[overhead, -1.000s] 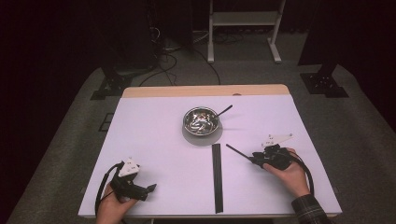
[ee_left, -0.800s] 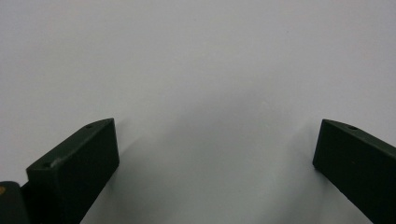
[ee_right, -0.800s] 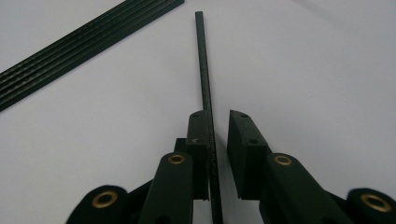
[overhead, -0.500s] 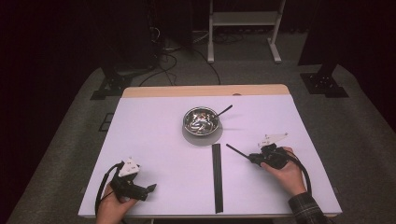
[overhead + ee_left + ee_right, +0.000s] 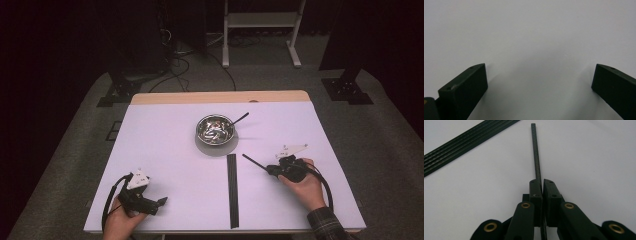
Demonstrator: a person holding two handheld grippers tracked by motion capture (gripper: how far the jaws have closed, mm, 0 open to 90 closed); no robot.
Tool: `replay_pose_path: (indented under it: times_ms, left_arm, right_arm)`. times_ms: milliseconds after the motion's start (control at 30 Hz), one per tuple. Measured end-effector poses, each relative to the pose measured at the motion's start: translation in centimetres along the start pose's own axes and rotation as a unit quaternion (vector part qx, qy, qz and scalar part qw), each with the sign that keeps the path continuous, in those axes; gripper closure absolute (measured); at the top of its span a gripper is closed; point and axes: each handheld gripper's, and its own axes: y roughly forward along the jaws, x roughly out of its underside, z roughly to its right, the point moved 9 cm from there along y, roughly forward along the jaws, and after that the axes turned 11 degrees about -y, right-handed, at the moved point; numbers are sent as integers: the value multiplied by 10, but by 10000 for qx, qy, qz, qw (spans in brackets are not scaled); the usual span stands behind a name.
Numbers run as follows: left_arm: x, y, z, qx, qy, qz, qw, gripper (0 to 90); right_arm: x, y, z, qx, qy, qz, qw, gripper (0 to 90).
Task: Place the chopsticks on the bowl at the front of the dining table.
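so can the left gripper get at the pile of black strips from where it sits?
Probably yes. The left gripper is open and holds nothing, and bare table lies between it and the strips. The right gripper, shut on one strip, sits on their far side.

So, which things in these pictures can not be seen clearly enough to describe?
- Contents of the metal bowl: too small in the high view; only shiny bits show.
- Black stick in the right tool: its rear end is hidden between the jaws and cut off by the bottom edge in the right gripper view.
- Dark strips: too thin in the high view to count; cut off by the frame edges in the right gripper view.
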Motion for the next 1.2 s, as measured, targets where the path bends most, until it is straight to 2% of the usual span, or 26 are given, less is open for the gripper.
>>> replay_pose_path:
  times_ms: [533,767,1200]
  left_arm:
    - [0,0,0,-1,3,-3,10000,0]
    - [0,0,0,-1,3,-3,10000,0]
    - [0,0,0,0,2,-1,10000,0]
  right_arm:
    - [-1,-1,2,-62,134,-40,9999,859]
    - [-8,-4,6,2,138,69,9999,859]
    - [-21,-6,11,-14,177,231,9996,859]
